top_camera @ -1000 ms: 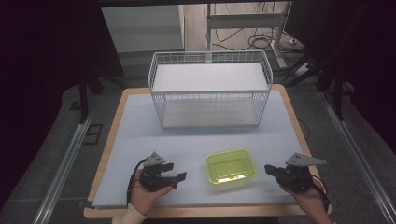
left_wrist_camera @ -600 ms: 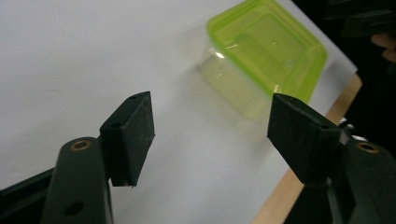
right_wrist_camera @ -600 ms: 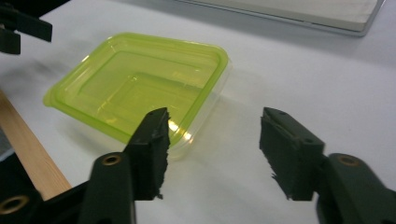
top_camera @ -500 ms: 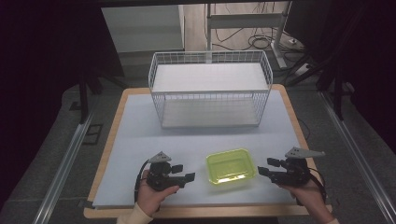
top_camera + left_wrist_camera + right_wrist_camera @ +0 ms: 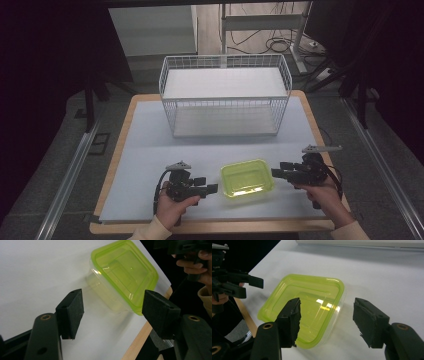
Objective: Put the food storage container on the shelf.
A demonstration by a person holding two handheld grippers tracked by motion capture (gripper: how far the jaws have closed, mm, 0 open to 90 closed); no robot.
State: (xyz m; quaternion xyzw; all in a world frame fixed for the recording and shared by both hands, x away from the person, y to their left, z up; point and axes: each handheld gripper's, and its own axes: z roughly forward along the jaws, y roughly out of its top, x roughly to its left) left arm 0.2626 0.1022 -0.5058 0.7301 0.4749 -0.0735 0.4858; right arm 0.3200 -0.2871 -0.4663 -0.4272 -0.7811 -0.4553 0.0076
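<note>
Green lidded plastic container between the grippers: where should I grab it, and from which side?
Probably clamp the green lidded plastic container across its short side walls, under the overhanging lid rim. Left gripper and right gripper, both open, already flank it; close in horizontally.

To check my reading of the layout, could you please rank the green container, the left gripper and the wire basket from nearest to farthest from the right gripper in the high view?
1. Green container, just beside the right gripper, toward table centre.
2. Left gripper, beyond the container, on its other side.
3. Wire basket, at the table's far edge.
</note>
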